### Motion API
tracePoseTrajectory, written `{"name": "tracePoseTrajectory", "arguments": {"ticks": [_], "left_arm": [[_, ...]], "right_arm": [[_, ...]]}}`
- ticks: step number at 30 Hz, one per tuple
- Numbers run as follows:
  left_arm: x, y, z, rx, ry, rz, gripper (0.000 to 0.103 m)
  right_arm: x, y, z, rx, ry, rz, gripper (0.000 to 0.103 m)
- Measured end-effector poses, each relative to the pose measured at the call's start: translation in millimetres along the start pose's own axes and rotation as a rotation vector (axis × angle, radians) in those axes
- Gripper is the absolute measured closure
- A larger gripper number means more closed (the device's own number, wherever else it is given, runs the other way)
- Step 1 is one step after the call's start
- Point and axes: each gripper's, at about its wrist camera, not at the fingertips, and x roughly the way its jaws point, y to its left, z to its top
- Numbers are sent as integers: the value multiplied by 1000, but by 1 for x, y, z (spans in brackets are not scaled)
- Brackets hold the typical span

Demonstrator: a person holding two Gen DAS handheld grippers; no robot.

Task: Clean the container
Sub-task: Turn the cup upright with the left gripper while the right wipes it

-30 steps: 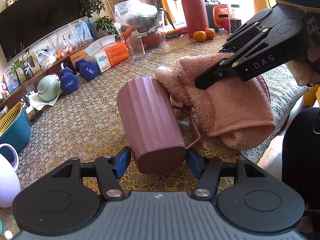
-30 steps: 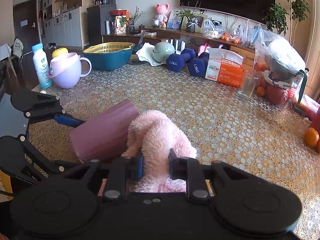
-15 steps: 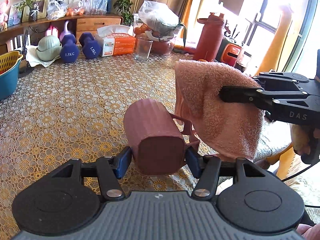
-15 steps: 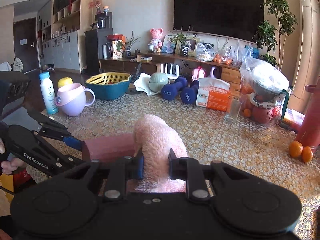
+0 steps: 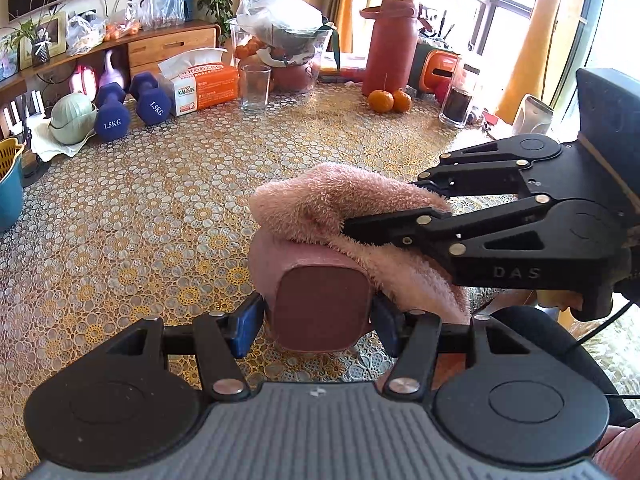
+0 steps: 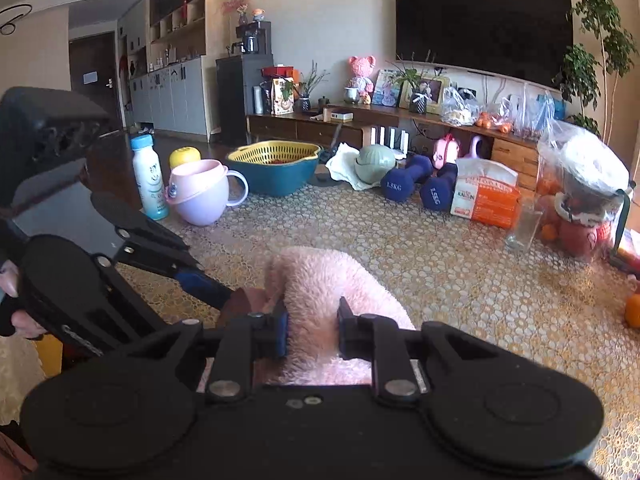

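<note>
The left gripper (image 5: 318, 318) is clamped on the dusky pink container (image 5: 318, 304), its blue pads (image 5: 246, 326) pressing the two sides near the flat base, which faces the left wrist camera. The container lies roughly level, its mouth pointing away, and is held above the desk (image 5: 160, 208) rather than resting on it. The right gripper (image 6: 312, 330) is closed on a fluffy pink towel (image 6: 320, 292), the fabric bunched thick between its pads. In the left wrist view this gripper comes in from the right, and the towel drapes over the top and right side of the container, touching it and hanging down past the left gripper's right finger. In the right wrist view only a small dark sliver of the container shows, just left of the towel, at the tip of the left gripper's blue-padded finger.

Farther out, the desk carries a patterned gold lace cloth. Along its far edge stand two blue dumbbells (image 5: 130, 106), an orange tissue box (image 5: 202, 84), an empty glass (image 5: 255, 87), a tall red bottle (image 5: 387, 42) and two oranges (image 5: 390, 100). The right wrist view also shows a lilac jug (image 6: 202, 192), a pale blue bottle (image 6: 148, 176) and a teal basin with a yellow basket (image 6: 274, 166), all well apart from the container.
</note>
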Motion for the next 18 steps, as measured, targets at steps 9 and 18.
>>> {"name": "tracePoseTrajectory", "arguments": {"ticks": [9, 18], "left_arm": [[4, 4, 12, -1, 15, -15, 45], [5, -1, 16, -8, 20, 3, 45]], "right_arm": [[25, -48, -33, 104, 78, -81, 83], [-6, -72, -44, 167, 28, -185, 83]]}}
